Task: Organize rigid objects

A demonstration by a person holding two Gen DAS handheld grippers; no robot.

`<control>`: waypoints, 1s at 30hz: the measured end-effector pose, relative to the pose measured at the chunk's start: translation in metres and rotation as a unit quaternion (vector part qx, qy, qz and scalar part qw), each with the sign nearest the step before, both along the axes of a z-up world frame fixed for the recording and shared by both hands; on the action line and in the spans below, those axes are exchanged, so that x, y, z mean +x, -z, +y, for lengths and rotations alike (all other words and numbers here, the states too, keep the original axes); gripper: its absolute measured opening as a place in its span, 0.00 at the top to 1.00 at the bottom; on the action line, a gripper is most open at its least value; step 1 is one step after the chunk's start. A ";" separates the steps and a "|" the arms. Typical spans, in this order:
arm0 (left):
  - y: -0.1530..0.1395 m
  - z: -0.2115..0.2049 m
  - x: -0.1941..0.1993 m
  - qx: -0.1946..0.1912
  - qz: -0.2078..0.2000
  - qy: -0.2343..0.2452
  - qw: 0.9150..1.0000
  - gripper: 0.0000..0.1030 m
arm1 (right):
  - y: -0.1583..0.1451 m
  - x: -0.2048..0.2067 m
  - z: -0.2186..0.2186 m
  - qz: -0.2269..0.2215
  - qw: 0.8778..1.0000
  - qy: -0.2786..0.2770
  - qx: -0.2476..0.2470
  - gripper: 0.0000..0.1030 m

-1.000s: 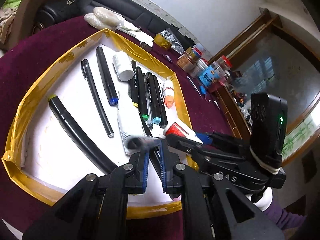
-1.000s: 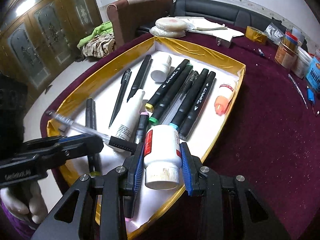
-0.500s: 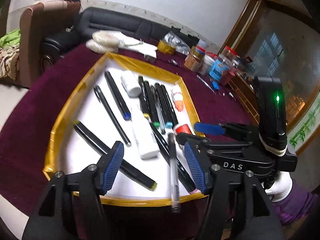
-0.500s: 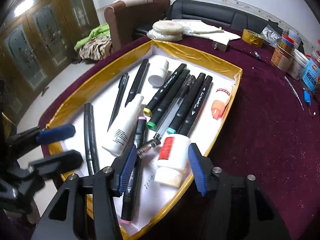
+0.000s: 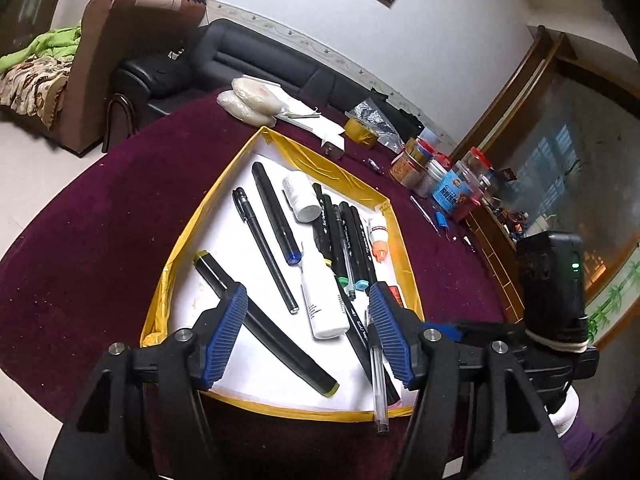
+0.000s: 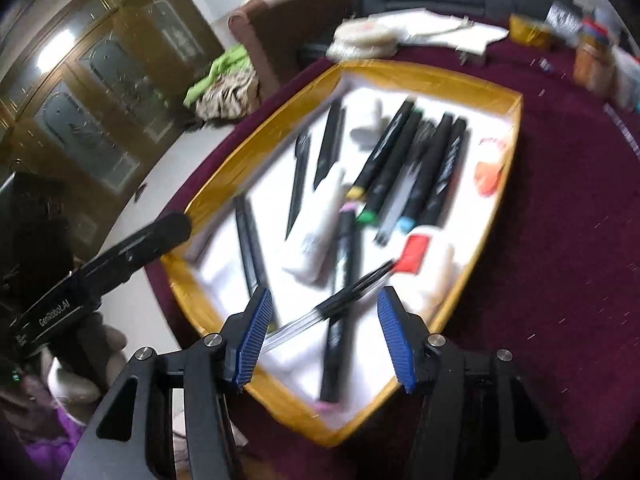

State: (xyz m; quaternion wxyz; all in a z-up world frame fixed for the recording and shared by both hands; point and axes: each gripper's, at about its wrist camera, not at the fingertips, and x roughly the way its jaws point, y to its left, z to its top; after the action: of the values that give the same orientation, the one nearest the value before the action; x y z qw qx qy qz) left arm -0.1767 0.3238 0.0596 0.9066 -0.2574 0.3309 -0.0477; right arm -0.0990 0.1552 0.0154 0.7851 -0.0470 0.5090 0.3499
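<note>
A yellow-rimmed white tray (image 5: 176,268) (image 6: 496,216) on the maroon table holds several black markers, pens and small white bottles. A clear ballpoint pen (image 5: 378,376) (image 6: 332,308) lies across its near rim. A white bottle with a red label (image 6: 428,264) lies at the tray's right edge. A long white bottle (image 5: 320,300) lies in the middle. My left gripper (image 5: 308,336) is open and empty above the tray's near end. My right gripper (image 6: 324,336) is open and empty, above the near corner; its view is blurred.
Jars and tins (image 5: 436,176) stand at the table's far right. A tape roll (image 5: 360,132), white paper and bagged round discs (image 5: 252,100) lie beyond the tray. A dark sofa (image 5: 248,60) and brown armchair (image 5: 120,40) stand behind the table.
The left gripper opened and let go of the clear pen, which now lies across the tray's near rim. The right gripper opened, released the red-labelled bottle into the tray, and both drew back.
</note>
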 end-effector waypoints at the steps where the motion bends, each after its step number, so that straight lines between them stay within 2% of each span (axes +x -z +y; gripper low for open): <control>1: 0.000 -0.001 0.001 -0.001 0.000 0.001 1.000 0.39 | 0.004 0.001 0.003 0.009 1.000 0.002 -0.006 0.51; 4: 0.001 -0.002 0.002 -0.005 -0.001 0.007 1.000 0.39 | 0.016 0.010 0.010 0.038 0.999 0.012 -0.012 0.55; 5: 0.001 -0.001 0.001 -0.006 -0.002 0.008 1.000 0.39 | 0.018 0.013 0.012 0.042 0.999 0.015 -0.010 0.60; 6: 0.001 0.000 0.000 -0.007 -0.003 0.008 1.000 0.39 | 0.019 0.014 0.013 0.037 0.999 0.018 -0.014 0.72; 7: 0.001 0.001 -0.001 -0.008 -0.004 0.007 1.000 0.39 | 0.019 0.015 0.014 0.029 0.999 0.017 -0.021 0.78; 10: 0.000 0.005 -0.004 -0.007 -0.010 0.002 1.000 0.39 | 0.017 0.012 0.020 -0.023 0.997 0.004 -0.071 0.86; 11: 0.000 0.006 -0.004 -0.007 -0.011 0.001 1.000 0.38 | 0.016 0.011 0.024 -0.060 0.993 0.004 -0.104 0.87; 13: 0.001 0.007 -0.004 -0.007 -0.012 -0.003 1.000 0.35 | 0.014 0.008 0.031 -0.113 0.983 0.002 -0.141 0.89; 14: 0.001 0.006 -0.005 -0.007 -0.012 -0.003 1.000 0.35 | 0.015 0.008 0.034 -0.121 0.981 -0.002 -0.149 0.88; 16: -0.001 0.004 -0.005 -0.004 -0.015 -0.004 1.000 0.35 | 0.013 0.010 0.032 -0.111 0.985 -0.006 -0.135 0.87; 17: -0.004 0.003 -0.006 0.002 -0.018 -0.008 1.000 0.35 | 0.010 0.011 0.029 -0.093 0.990 -0.006 -0.109 0.86; 19: -0.016 0.000 -0.011 0.029 -0.036 -0.031 0.998 0.35 | 0.001 0.012 0.022 -0.086 0.993 0.001 -0.076 0.86; 20: -0.026 -0.001 -0.017 0.052 -0.054 -0.058 0.996 0.35 | -0.008 0.011 0.015 -0.097 0.994 0.010 -0.055 0.86; 21: -0.040 -0.005 -0.026 0.089 -0.075 -0.096 0.989 0.31 | -0.015 0.009 0.010 -0.111 0.993 0.018 -0.044 0.86; 22: -0.052 -0.010 -0.034 0.122 -0.094 -0.124 0.980 0.17 | -0.023 0.006 0.004 -0.131 0.990 0.027 -0.035 0.86; 23: -0.064 -0.016 -0.044 0.151 -0.117 -0.151 0.970 0.09 | -0.036 -0.001 -0.008 -0.169 0.984 0.044 -0.023 0.85; 24: -0.078 -0.024 -0.056 0.173 -0.153 -0.177 0.957 0.00 | -0.043 -0.005 -0.014 -0.194 0.979 0.055 -0.019 0.75; 25: -0.085 -0.029 -0.065 0.172 -0.183 -0.189 0.949 0.00 | -0.049 -0.012 -0.022 -0.221 0.973 0.068 -0.012 0.65; 26: -0.092 -0.033 -0.075 0.153 -0.225 -0.191 0.943 0.00 | -0.055 -0.018 -0.031 -0.245 0.965 0.087 -0.004 0.35; 27: -0.095 -0.035 -0.076 0.125 -0.250 -0.179 0.943 0.00 | -0.057 -0.022 -0.040 -0.264 0.958 0.111 0.004 0.13; 28: -0.098 -0.035 -0.070 0.102 -0.254 -0.162 0.948 0.00 | -0.058 -0.024 -0.048 -0.274 0.953 0.129 0.011 0.13; 29: -0.101 -0.035 -0.057 0.076 -0.242 -0.136 0.958 0.00 | -0.057 -0.024 -0.054 -0.278 0.950 0.144 0.018 0.13; 30: -0.102 -0.035 -0.045 0.061 -0.224 -0.118 0.965 0.00 | -0.053 -0.023 -0.060 -0.269 0.951 0.152 0.020 0.13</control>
State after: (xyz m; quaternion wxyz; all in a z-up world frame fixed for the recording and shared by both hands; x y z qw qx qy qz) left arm -0.2214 0.2884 0.1617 0.9708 -0.2216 0.0888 0.0229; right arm -0.1219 0.0952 0.0683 0.9373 -0.0455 0.2732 0.2115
